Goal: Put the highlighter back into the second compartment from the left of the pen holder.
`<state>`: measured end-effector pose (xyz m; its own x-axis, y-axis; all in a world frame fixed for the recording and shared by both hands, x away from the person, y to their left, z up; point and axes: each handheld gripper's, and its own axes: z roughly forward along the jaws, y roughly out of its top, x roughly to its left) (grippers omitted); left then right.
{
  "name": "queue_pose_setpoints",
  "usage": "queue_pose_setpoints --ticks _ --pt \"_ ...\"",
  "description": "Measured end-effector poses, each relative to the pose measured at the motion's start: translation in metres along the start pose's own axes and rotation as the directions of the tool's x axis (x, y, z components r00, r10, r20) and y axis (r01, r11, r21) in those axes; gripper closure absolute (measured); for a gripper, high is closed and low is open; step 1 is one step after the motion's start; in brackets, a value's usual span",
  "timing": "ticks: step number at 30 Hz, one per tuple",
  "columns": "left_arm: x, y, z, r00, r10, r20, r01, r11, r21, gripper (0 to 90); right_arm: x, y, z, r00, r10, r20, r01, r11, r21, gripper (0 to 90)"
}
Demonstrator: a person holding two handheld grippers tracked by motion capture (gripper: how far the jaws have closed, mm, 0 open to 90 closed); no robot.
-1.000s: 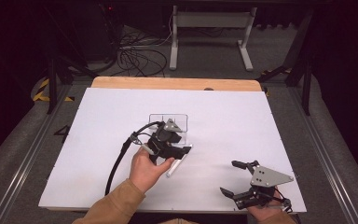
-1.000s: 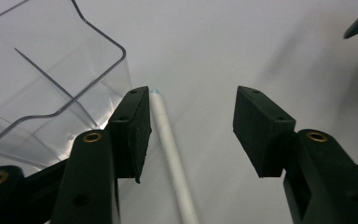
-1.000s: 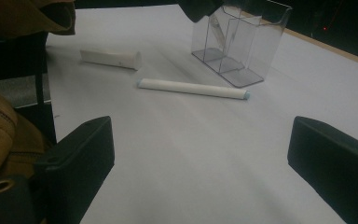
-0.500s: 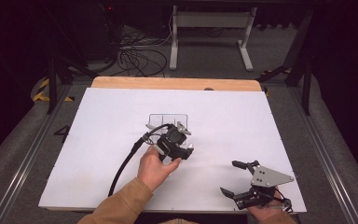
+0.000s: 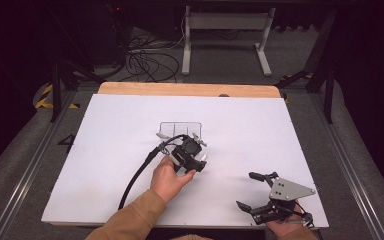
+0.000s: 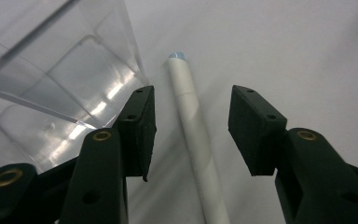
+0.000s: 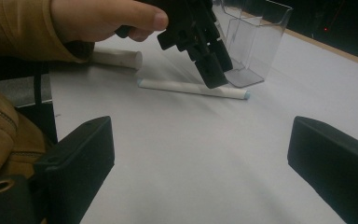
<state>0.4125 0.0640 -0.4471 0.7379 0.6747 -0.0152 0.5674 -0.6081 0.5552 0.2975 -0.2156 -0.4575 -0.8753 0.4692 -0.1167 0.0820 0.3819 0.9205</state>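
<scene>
A white pen (image 6: 193, 135) with a pale blue tip lies flat on the white table, right beside a clear plastic holder (image 6: 70, 79). My left gripper (image 6: 191, 98) is open and points down over the pen, one jaw on each side, neither touching it. From the right gripper view, the left gripper (image 7: 200, 42) hangs above the pen (image 7: 193, 88), with the holder (image 7: 254, 37) just behind. In the high view, a hand holds the left gripper (image 5: 187, 152) in front of the holder (image 5: 180, 129). My right gripper (image 5: 260, 192) rests open at the table's front right with nothing between its fingers.
A second, thicker white tube (image 7: 116, 58) lies behind the person's hand (image 7: 107, 18). A black cable (image 5: 135, 180) trails from the left gripper to the front edge. The white table (image 5: 280, 130) has a wooden strip (image 5: 190, 89) at its far edge.
The left hand has tipped its gripper down and slightly right over the pen, which now lies mostly beneath it in the high view. The right gripper has stayed put.
</scene>
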Motion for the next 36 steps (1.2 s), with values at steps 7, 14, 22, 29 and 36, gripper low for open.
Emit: queue_pose_setpoints --ticks 7,14,22,29,36 --pt "0.002 -0.003 0.007 0.9997 -0.015 0.02 0.015 0.9999 0.006 55.5 0.0 0.0 0.0 1.0 0.001 -0.002 -0.001 1.0 -0.001 7.8" --pt "0.002 -0.005 0.01 0.9992 -0.02 0.034 0.019 0.9994 0.03 61.4 0.0 0.0 0.0 1.0 -0.001 -0.001 0.001 1.0 0.0 7.8" --pt "0.0 -0.004 0.013 0.9996 -0.011 0.024 0.01 0.9993 0.037 65.4 0.0 0.0 0.0 1.0 -0.001 -0.004 0.001 1.0 0.002 7.8" --pt "-0.001 -0.003 0.013 1.0 -0.008 -0.001 0.008 0.999 0.043 72.7 -0.001 0.0 0.001 1.0 0.0 -0.005 0.0 1.0 0.004 7.8" --pt "0.0 -0.002 0.014 0.9996 -0.026 -0.005 0.027 0.9983 0.051 77.1 -0.001 0.0 0.001 1.0 0.0 -0.007 0.0 1.0 0.004 7.8"
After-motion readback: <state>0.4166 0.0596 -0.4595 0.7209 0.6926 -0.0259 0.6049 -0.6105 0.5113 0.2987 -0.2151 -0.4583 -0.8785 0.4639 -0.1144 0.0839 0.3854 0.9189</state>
